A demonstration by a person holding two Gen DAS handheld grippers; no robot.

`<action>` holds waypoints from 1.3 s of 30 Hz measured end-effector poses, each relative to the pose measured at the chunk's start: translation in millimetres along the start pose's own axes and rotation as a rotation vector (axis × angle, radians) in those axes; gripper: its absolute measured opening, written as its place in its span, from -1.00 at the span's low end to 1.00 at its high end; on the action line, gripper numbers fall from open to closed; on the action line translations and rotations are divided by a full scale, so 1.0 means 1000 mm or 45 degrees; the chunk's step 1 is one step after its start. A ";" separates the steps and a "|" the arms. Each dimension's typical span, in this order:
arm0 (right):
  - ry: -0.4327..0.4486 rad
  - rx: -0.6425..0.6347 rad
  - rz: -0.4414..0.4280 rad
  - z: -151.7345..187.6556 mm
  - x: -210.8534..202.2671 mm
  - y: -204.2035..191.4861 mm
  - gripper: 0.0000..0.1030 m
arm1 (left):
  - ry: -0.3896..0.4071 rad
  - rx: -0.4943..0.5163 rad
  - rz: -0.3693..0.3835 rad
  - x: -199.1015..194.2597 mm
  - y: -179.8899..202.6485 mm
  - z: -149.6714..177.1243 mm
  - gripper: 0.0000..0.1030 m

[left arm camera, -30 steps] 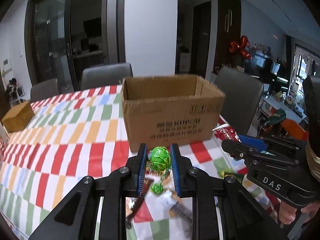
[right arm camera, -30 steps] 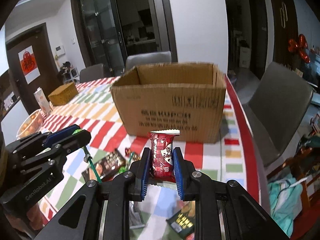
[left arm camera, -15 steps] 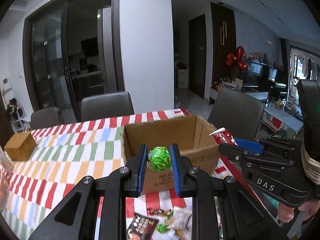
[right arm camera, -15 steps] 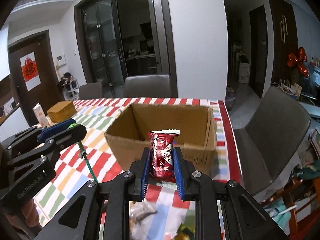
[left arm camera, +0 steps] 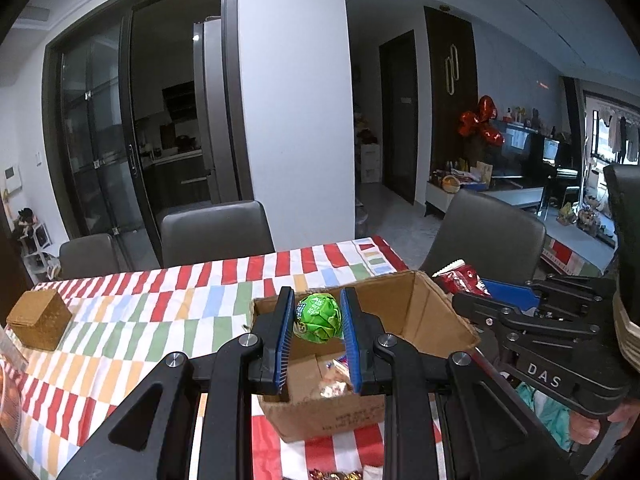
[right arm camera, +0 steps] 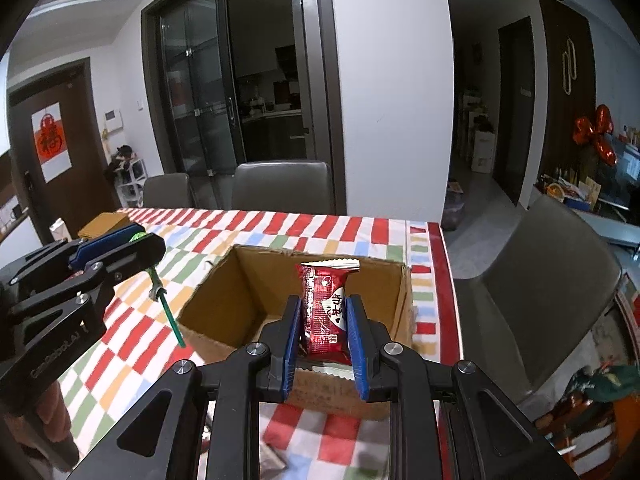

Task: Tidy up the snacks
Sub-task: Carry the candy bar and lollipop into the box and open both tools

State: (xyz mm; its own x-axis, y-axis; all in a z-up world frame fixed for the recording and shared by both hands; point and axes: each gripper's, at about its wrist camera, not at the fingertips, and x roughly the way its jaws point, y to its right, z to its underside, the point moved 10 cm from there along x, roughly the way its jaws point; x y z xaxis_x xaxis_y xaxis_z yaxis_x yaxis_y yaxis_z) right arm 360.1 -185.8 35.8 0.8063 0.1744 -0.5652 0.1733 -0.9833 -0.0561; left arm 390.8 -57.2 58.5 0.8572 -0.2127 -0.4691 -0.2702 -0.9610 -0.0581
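My left gripper (left arm camera: pixel 316 324) is shut on a green wrapped lollipop (left arm camera: pixel 318 317), held above the near left part of the open cardboard box (left arm camera: pixel 440 320); its green stick (right arm camera: pixel 170 312) hangs below the left gripper in the right wrist view. My right gripper (right arm camera: pixel 324 328) is shut on a red snack packet (right arm camera: pixel 326 312), held upright over the box's (right arm camera: pixel 224 304) near edge. The red packet (left arm camera: pixel 460 278) and right gripper also show at the right of the left wrist view. A few snacks (left arm camera: pixel 332 376) lie inside the box.
The box stands on a table with a red, green and orange checked cloth (left arm camera: pixel 120 320). A small brown wicker box (left arm camera: pixel 38 322) sits at the far left. Grey chairs (left arm camera: pixel 216 232) stand behind the table and another (right arm camera: pixel 548 280) at its right side. Loose snacks (left arm camera: pixel 332 474) lie in front of the box.
Both grippers have risen and moved forward with their snacks, from in front of the box to above its open top. The box interior has come into view.
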 end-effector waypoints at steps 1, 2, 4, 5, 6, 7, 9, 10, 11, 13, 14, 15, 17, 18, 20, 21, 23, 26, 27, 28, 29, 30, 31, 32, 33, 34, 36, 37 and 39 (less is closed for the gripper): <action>-0.003 -0.009 0.005 0.000 0.002 0.001 -0.54 | -0.004 -0.001 -0.003 0.004 -0.001 -0.001 -0.53; -0.007 -0.019 0.013 -0.001 0.005 0.002 -0.54 | -0.015 -0.003 -0.001 0.009 -0.002 -0.002 -0.53; -0.013 -0.027 0.017 -0.004 0.011 0.002 -0.54 | -0.037 -0.015 0.005 0.020 -0.003 -0.002 -0.53; -0.020 -0.027 0.018 -0.005 0.014 0.003 -0.54 | -0.046 -0.022 0.009 0.023 -0.003 -0.001 -0.53; -0.024 -0.025 0.018 -0.005 0.017 0.004 -0.54 | -0.058 -0.031 0.014 0.029 -0.004 0.000 -0.53; -0.028 -0.019 0.018 -0.006 0.020 0.006 -0.54 | -0.067 -0.037 0.015 0.034 -0.006 0.000 -0.53; -0.039 -0.016 0.023 -0.007 0.027 0.007 -0.54 | -0.080 -0.041 0.010 0.043 -0.008 -0.001 -0.53; -0.045 -0.018 0.032 -0.007 0.030 0.007 -0.53 | -0.086 -0.046 0.010 0.046 -0.010 -0.002 -0.53; -0.051 -0.017 0.042 -0.007 0.033 0.007 -0.53 | -0.090 -0.053 0.008 0.049 -0.011 -0.002 -0.52; -0.060 -0.010 0.044 -0.005 0.038 0.008 -0.29 | -0.088 -0.049 -0.016 0.049 -0.013 -0.003 -0.34; -0.073 0.005 0.043 -0.003 0.039 0.010 -0.19 | -0.078 -0.036 -0.037 0.046 -0.014 -0.002 -0.16; -0.072 0.016 0.048 -0.004 0.039 0.010 -0.12 | -0.069 -0.024 -0.051 0.042 -0.014 -0.002 -0.01; -0.065 0.020 0.056 0.000 0.035 0.012 -0.12 | -0.054 0.002 -0.081 0.033 -0.013 0.001 0.03; -0.065 0.017 0.053 0.002 0.032 0.011 -0.12 | -0.056 0.008 -0.091 0.028 -0.013 0.004 0.07; -0.058 0.032 0.053 0.006 0.023 0.010 -0.09 | -0.066 0.003 -0.084 0.019 -0.010 0.008 0.12; -0.049 0.033 0.048 0.009 0.017 0.009 -0.02 | -0.068 -0.003 -0.074 0.014 -0.009 0.011 0.12; -0.026 0.033 0.053 0.013 0.004 0.007 0.02 | -0.067 -0.004 -0.064 0.004 -0.006 0.015 0.14; 0.006 0.005 0.056 0.020 -0.014 0.002 0.07 | -0.052 -0.003 -0.051 -0.013 -0.001 0.022 0.19; 0.016 -0.003 0.063 0.023 -0.020 0.001 0.11 | -0.047 -0.003 -0.044 -0.017 0.001 0.023 0.21; 0.029 -0.010 0.066 0.026 -0.025 -0.002 0.13 | -0.045 -0.002 -0.041 -0.022 0.003 0.026 0.22; 0.040 -0.024 0.072 0.029 -0.031 -0.003 0.14 | -0.045 -0.003 -0.044 -0.026 0.005 0.030 0.22; 0.049 -0.036 0.085 0.032 -0.035 -0.004 0.14 | -0.044 -0.008 -0.044 -0.031 0.005 0.036 0.22; 0.060 -0.046 0.095 0.035 -0.040 -0.005 0.14 | -0.046 -0.012 -0.041 -0.035 0.007 0.040 0.23; 0.069 -0.061 0.104 0.039 -0.044 -0.007 0.14 | -0.051 -0.016 -0.038 -0.039 0.008 0.047 0.24; 0.076 -0.073 0.113 0.044 -0.049 -0.008 0.16 | -0.053 -0.020 -0.035 -0.042 0.009 0.051 0.26; 0.075 -0.081 0.119 0.047 -0.051 -0.008 0.18 | -0.059 -0.021 -0.032 -0.045 0.011 0.056 0.26; 0.071 -0.091 0.126 0.056 -0.056 -0.010 0.19 | -0.079 -0.024 -0.024 -0.050 0.014 0.069 0.26; 0.064 -0.091 0.129 0.062 -0.058 -0.010 0.19 | -0.087 -0.025 -0.020 -0.052 0.016 0.074 0.26; 0.050 -0.083 0.122 0.071 -0.060 -0.012 0.19 | -0.110 -0.027 -0.017 -0.057 0.020 0.085 0.26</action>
State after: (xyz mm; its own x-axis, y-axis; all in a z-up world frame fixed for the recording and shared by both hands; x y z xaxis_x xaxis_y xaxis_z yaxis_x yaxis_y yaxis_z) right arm 269.3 -188.6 12.4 0.8422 0.0827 -0.5327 0.1295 -0.9903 0.0510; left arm 299.8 -49.3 9.1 0.8194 -0.1845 -0.5427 -0.2486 -0.9675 -0.0465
